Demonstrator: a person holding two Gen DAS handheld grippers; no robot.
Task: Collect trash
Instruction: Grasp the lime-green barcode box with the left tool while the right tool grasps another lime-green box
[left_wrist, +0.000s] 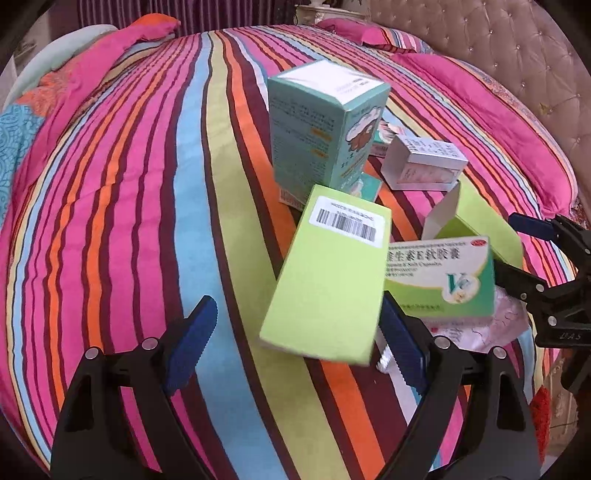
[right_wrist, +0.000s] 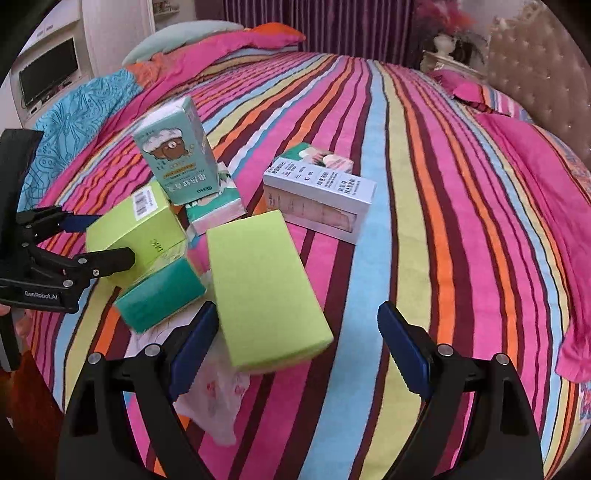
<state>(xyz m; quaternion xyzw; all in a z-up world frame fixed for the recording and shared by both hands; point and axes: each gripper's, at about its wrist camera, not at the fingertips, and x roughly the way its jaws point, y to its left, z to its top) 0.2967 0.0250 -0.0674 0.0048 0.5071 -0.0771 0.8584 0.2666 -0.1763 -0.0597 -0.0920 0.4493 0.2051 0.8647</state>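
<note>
Left gripper (left_wrist: 295, 347) wide open, level, lime box (left_wrist: 325, 273) between fingers.

Matt lime-green cardboard box (right_wrist: 266, 291) lies on striped woven cloth bedspread (right_wrist: 424, 221); silvery glossy carton (right_wrist: 319, 199) shines mid-frame; crinkled thin plastic bag (right_wrist: 221, 402) sits lower left.

a bed (right_wrist: 424, 206) under a striped cover (left_wrist: 147, 221) carries everything. near its middle a tall teal box (right_wrist: 177, 155) stands upright, resting partly on a low teal carton (right_wrist: 218, 210). at 3 o'clock from it lies a silver box (right_wrist: 317, 199), flat on the cover. at 6 o'clock a cluster: a lime box (right_wrist: 140, 225) with a barcode, a green box (right_wrist: 162, 295) and a long lime box (right_wrist: 266, 288), the last two lying over a thin plastic bag (right_wrist: 218, 398). pink pillows (right_wrist: 476, 92) sit at 1 o'clock, a folded quilt (right_wrist: 85, 107) at 10.
</note>
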